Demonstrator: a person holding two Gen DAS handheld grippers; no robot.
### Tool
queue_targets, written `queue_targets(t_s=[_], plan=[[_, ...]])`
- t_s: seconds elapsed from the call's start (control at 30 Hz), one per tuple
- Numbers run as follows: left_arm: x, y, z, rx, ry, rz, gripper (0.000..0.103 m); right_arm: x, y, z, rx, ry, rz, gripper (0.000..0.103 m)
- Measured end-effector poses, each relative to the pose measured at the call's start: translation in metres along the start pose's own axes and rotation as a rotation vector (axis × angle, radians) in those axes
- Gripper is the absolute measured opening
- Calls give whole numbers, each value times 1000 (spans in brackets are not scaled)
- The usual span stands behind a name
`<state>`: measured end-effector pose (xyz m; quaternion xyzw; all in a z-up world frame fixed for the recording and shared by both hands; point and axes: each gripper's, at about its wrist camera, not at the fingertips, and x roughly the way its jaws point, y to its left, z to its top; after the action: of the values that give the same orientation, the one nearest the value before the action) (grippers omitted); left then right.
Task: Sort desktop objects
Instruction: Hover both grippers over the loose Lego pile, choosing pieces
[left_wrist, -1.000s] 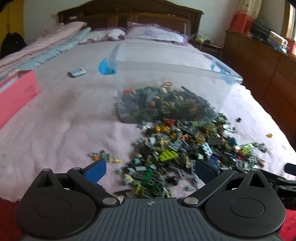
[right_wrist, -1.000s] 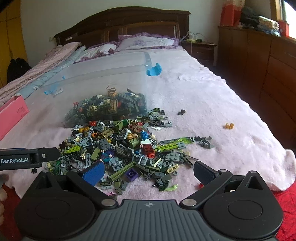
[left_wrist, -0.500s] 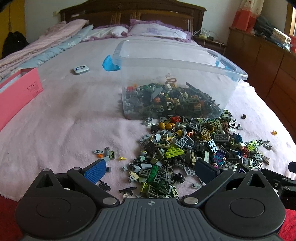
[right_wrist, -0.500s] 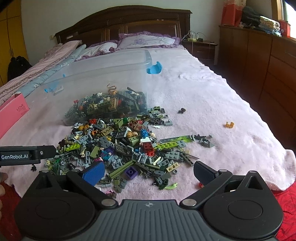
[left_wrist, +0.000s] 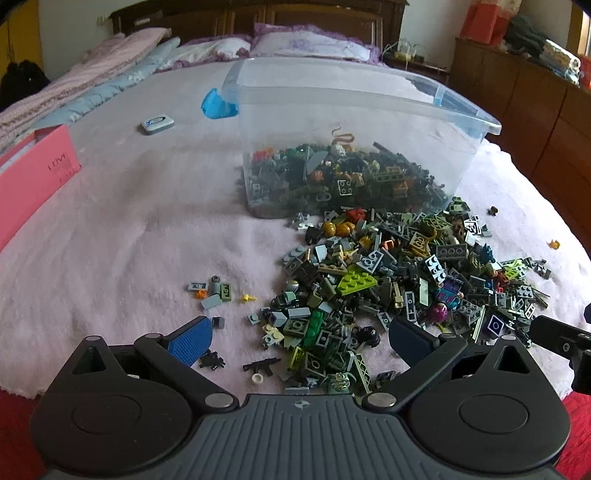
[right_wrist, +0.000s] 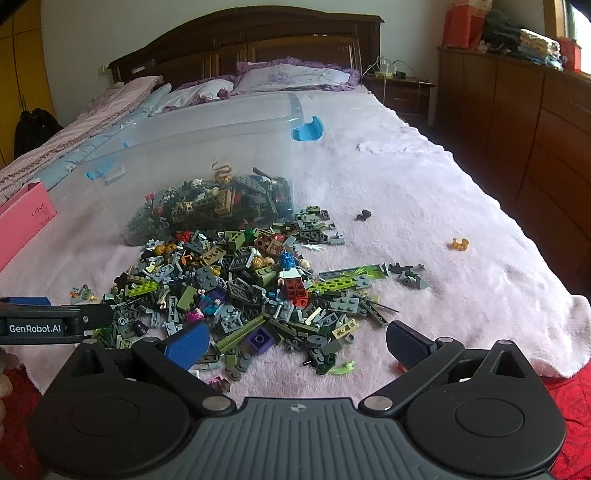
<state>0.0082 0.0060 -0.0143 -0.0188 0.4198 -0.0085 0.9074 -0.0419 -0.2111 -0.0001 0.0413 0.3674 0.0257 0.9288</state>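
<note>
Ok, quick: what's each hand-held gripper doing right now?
Left hand-held gripper: open, holding nothing, over the bricks.
Right hand-held gripper: open, holding nothing.

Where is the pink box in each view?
Left wrist: the pink box lies at the left edge, far left of the clear bin.
Right wrist: the pink box is again at the left edge, smaller, left of the clear bin.
Shared landmark: the clear bin of bricks.
</note>
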Motion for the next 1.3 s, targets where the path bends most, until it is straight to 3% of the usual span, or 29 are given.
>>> queue_targets(t_s=[0.43, 0.63, 0.9, 1.3], plan=[[4, -2, -8, 53, 4, -43, 103, 7, 3, 0, -8, 37, 23, 103], [0, -6, -10, 101, -49, -47, 103, 7, 5, 0, -24, 25, 28, 103], [4, -3, -9, 81, -48, -79, 103, 10, 10, -1, -57, 27, 37, 103], [7, 6, -13, 60, -36, -68, 103, 11, 21, 0, -112, 26, 60, 103]])
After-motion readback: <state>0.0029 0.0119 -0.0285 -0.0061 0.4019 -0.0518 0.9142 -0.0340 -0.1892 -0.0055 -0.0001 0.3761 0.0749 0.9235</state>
